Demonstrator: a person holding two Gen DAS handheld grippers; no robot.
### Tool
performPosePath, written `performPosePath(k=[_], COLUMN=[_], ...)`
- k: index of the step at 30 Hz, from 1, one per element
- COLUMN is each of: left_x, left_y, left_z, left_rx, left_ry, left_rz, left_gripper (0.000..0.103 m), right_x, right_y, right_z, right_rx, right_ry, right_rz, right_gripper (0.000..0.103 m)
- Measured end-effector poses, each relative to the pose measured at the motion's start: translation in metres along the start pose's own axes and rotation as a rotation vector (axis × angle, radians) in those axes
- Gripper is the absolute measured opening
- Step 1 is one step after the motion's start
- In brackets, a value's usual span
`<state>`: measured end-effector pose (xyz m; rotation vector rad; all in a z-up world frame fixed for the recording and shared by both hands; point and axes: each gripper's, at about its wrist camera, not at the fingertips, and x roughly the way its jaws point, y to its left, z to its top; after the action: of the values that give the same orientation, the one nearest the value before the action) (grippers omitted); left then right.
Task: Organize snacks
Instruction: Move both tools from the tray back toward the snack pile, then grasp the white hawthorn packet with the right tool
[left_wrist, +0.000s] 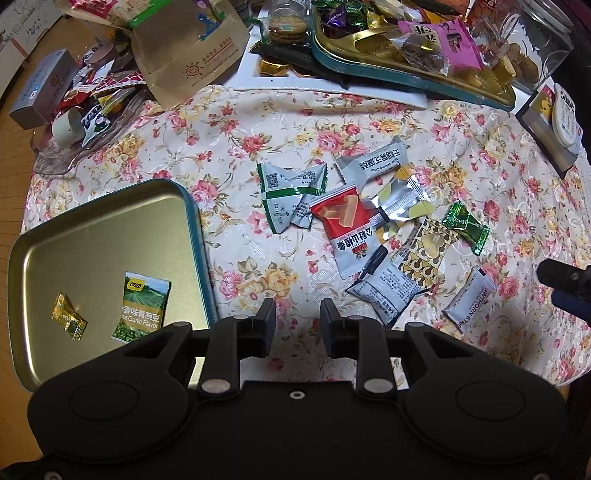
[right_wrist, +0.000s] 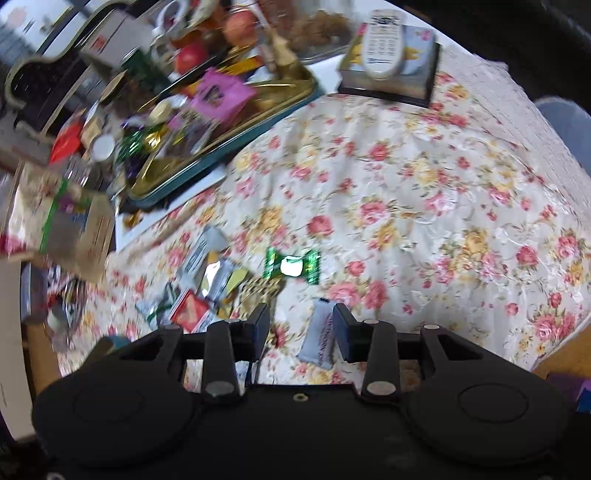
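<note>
A gold tin tray with a teal rim (left_wrist: 92, 221) sits at the left on the floral cloth. It holds a green garlic-pea packet (left_wrist: 142, 312) and a small gold candy (left_wrist: 68, 317). A pile of loose snacks lies mid-table: a red packet (left_wrist: 345, 225), green-white packets (left_wrist: 291, 184), a green candy (left_wrist: 463, 227) (right_wrist: 293, 266) and a white hawthorn strip packet (left_wrist: 469, 301) (right_wrist: 319, 334). My left gripper (left_wrist: 297, 317) is open and empty above the cloth, right of the tray. My right gripper (right_wrist: 301, 325) is open over the hawthorn packet, which lies by its right finger.
A second teal tray (left_wrist: 406, 70) full of sweets stands at the back, with a paper bag (left_wrist: 192, 51), a clear jar (left_wrist: 524, 40) and a glass dish of wrappers (left_wrist: 85, 122). A remote on a box (right_wrist: 384, 40) lies at the far right. The table edge is close on the right.
</note>
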<state>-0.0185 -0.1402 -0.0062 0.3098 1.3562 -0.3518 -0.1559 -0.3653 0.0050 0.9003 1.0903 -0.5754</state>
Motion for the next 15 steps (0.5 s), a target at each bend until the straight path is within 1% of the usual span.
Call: performPosePath(k=[3, 8, 12, 15], left_x=[0.001, -0.006, -0.010, -0.009], left_y=[-0.009, -0.022, -0.035, -0.041], left_z=[0.002, 0.006, 0.011, 0.017], left_rx=[0.021, 0.053, 0.114, 0.140], left_ry=[0.005, 0.004, 0.007, 0.018], left_rz=[0.007, 0.006, 0.016, 0.028], left_gripper=[0.036, 0.036, 0.036, 0.036], right_x=[0.006, 0.018, 0.027, 0.035], right_y=[-0.009, -0.005, 0.001, 0.003], right_z=[0.003, 0.000, -0.007, -0.013], right_rx=[0.043, 0.039, 0.015, 0.003], right_ry=[0.015, 0.046, 0.068, 0.081], right_rz=[-0.020, -0.039, -0.053, -0.068], right_gripper=[0.042, 0.042, 0.042, 0.042])
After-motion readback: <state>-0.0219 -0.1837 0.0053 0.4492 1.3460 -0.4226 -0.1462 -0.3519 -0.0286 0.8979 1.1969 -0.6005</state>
